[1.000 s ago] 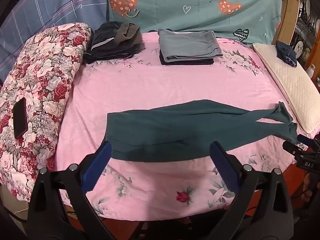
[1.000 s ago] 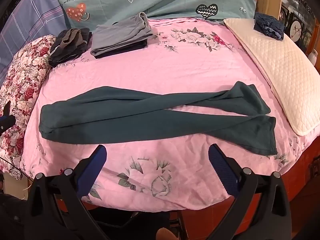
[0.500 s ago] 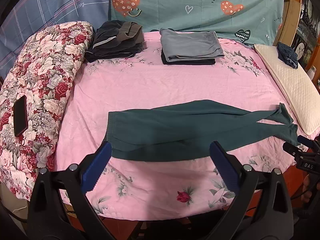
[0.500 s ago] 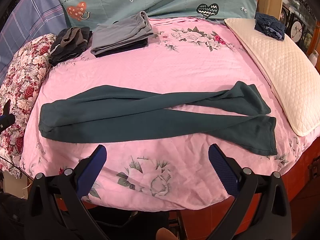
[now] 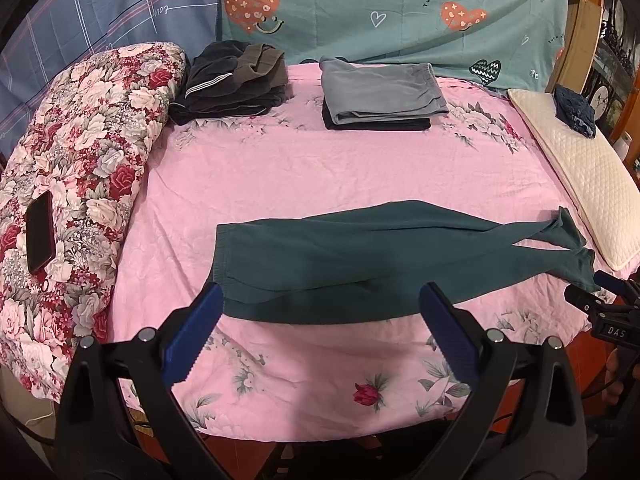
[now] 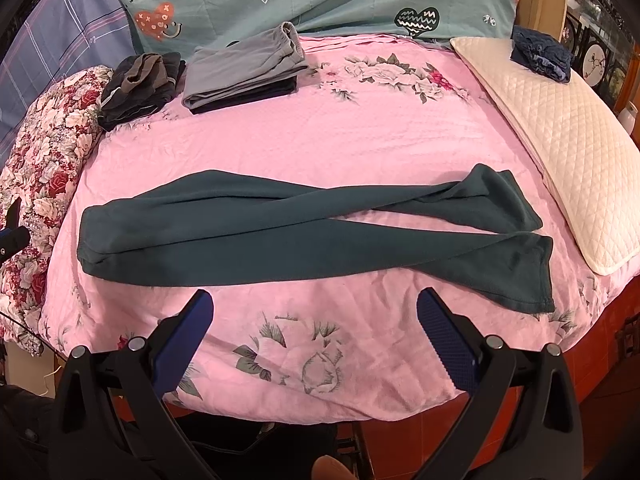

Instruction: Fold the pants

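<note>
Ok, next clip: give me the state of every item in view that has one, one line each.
teal pants: laid out flat lengthwise, legs crossing near the cuffs, not yet folded.
left gripper: jaws open, holding nothing, hovering by the waistband end.
right gripper: jaws open, holding nothing.
grey pants: folded, stacked on a dark folded garment.
dark clothes pile: loosely folded, heaped.
phone: screen dark, lying on the floral quilt.
</note>
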